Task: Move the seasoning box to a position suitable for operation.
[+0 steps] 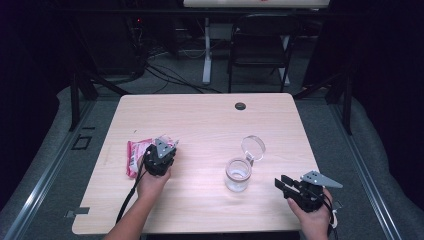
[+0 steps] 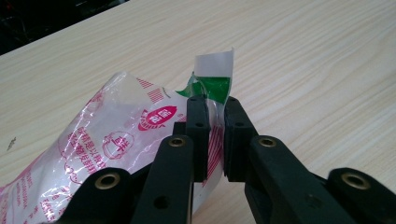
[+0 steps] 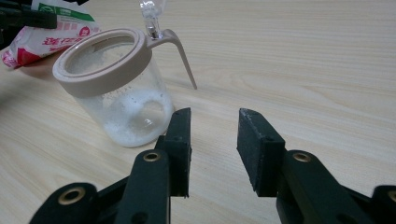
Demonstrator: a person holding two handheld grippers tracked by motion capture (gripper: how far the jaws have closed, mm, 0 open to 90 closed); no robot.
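A pink-and-white printed plastic bag [image 1: 134,155] [image 2: 107,140] lies on the left of the wooden table [image 1: 210,120]. My left gripper [image 1: 169,144] [image 2: 215,105] is shut on the bag's green-and-white torn corner [image 2: 212,84], with the film pinched between its pads. A clear jar [image 1: 236,175] [image 3: 126,107] with a beige rim and some white grains stands right of centre, its round clear lid [image 1: 253,146] flipped up. My right gripper [image 1: 277,182] [image 3: 214,121] is open near the table's right front, pointing at the jar, a short way off and with nothing between its fingers.
A dark round grommet [image 1: 240,106] sits near the table's far edge. Behind the table stand a black chair [image 1: 260,45] and a white desk leg [image 1: 206,50], with cables on the floor. Bare wood lies between the bag and the jar.
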